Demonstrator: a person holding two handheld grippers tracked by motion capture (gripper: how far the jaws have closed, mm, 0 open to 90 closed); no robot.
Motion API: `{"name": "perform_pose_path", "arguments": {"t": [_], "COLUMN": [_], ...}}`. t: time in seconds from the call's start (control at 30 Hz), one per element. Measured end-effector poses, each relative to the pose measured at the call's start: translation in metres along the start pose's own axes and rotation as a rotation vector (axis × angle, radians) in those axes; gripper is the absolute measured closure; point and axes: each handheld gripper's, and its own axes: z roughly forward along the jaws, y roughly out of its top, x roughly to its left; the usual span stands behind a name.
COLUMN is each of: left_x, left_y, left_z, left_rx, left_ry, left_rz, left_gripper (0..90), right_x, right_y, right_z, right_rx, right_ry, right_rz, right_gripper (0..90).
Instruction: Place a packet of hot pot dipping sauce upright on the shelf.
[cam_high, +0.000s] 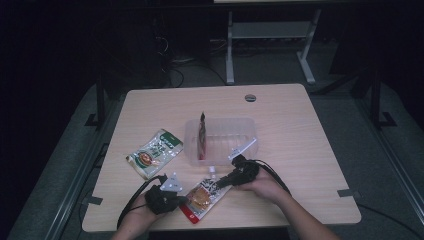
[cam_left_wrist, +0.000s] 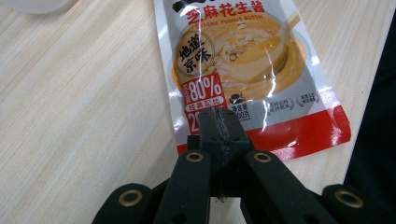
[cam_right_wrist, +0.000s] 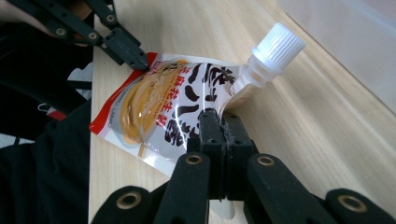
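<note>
A spouted peanut butter pouch (cam_high: 202, 196), orange and red with a white screw cap (cam_right_wrist: 275, 46), lies flat near the table's front edge. My left gripper (cam_high: 181, 201) is shut on the pouch's red bottom edge (cam_left_wrist: 299, 133); its jaws meet at the tip in the left gripper view (cam_left_wrist: 222, 122). My right gripper (cam_high: 223, 182) is shut on the pouch's top edge just beside the spout (cam_right_wrist: 223, 122). The pouch (cam_right_wrist: 149, 100) stretches between both grippers, and the left gripper's tip (cam_right_wrist: 136, 59) shows at its far corner in the right gripper view.
A clear plastic bin (cam_high: 245, 136) stands mid-table with a dark red pouch (cam_high: 202, 134) upright against its left wall. A green pouch (cam_high: 155, 152) lies flat to the bin's left. The wooden table (cam_high: 300, 145) has a cable grommet (cam_high: 250, 97) at the back.
</note>
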Motion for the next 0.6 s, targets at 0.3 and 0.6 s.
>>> {"name": "perform_pose_path", "arguments": {"t": [0.3, 0.6], "left_x": [0.000, -0.001], "left_y": [-0.002, -0.002], "left_z": [-0.001, -0.003], "left_rx": [-0.003, -0.012], "left_ry": [-0.010, -0.024], "left_rz": [-0.007, -0.006], "left_gripper": [89.7, 87.4], "right_x": [0.008, 0.016], "right_y": [0.003, 0.007], "right_z": [-0.006, -0.013], "right_rx": [-0.030, -0.074], "right_ry": [0.021, 0.060], "right_rz": [-0.046, -0.091], "right_gripper": [89.8, 90.0]}}
